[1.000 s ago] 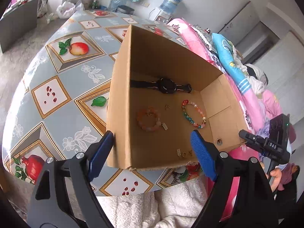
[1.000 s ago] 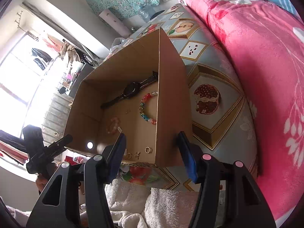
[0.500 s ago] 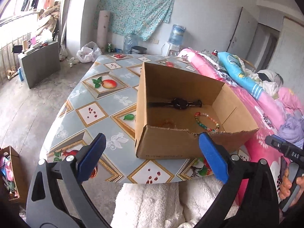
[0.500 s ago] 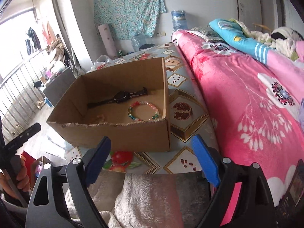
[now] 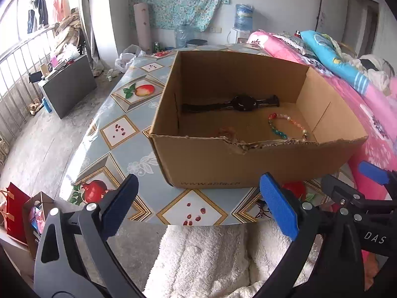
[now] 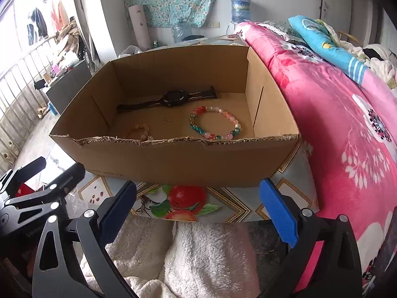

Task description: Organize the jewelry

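An open cardboard box (image 5: 213, 164) (image 6: 178, 161) stands on the table. Inside lie a black watch (image 5: 242, 103) (image 6: 175, 98), a multicoloured bead bracelet (image 5: 279, 129) (image 6: 214, 123) and a peach bead bracelet (image 5: 227, 134) (image 6: 139, 131), half hidden by the near wall. My left gripper (image 5: 201, 204) is open and empty, in front of the box over the table's near edge. My right gripper (image 6: 198, 208) is open and empty, also in front of the box. The right gripper shows at the right of the left wrist view (image 5: 372, 173).
The table (image 5: 119, 134) has a fruit-patterned cloth. A pink blanket (image 6: 335, 114) lies right of the box. White fleece (image 6: 198, 253) is below the grippers. A grey cabinet (image 5: 67, 84) and paper bags (image 5: 17, 211) are on the floor at left.
Both grippers have pulled back and dropped from above the box to low in front of its near wall. The small pieces near the front wall are now hidden. Both stay open.
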